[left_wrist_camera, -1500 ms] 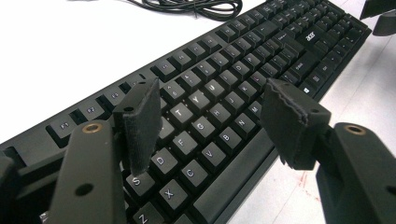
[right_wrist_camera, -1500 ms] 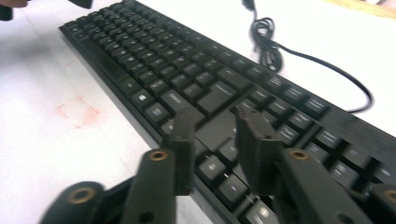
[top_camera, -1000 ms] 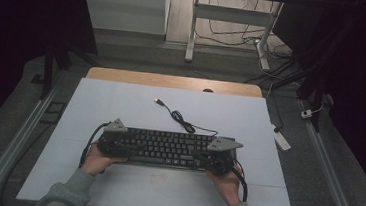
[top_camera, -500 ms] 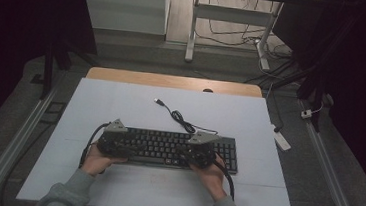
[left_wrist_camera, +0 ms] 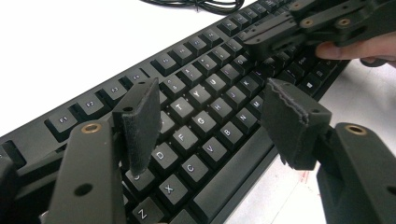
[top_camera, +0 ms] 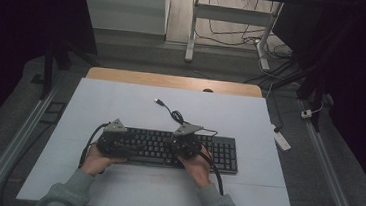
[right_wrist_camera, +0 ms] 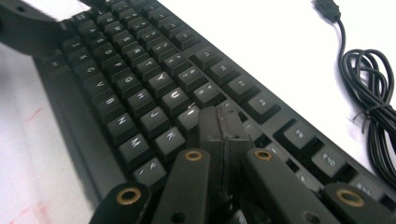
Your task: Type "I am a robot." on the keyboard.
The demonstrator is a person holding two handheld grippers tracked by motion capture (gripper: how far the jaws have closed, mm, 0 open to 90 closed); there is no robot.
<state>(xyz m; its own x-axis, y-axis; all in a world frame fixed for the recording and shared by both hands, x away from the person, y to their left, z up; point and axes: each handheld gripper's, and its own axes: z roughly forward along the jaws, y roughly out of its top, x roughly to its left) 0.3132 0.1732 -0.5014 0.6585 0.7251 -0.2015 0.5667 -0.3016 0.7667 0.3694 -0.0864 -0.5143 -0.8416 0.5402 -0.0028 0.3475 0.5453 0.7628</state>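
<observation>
Keyboard part-hidden; left hand-held gripper released over it; right hand-held gripper clenched empty.

High view: fixed overhead, person's side, facing fwd/down, far off, whole table. Left & right gripper views: ride low, v. close, looking along jaws from opposite ends; all share keyboard.

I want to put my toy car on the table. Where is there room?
The far white table left of the cable is bare. So is the strip right of the keyboard, and the near edge beside the sleeves. The middle is crowded: left gripper and right gripper sit over the keys.
</observation>
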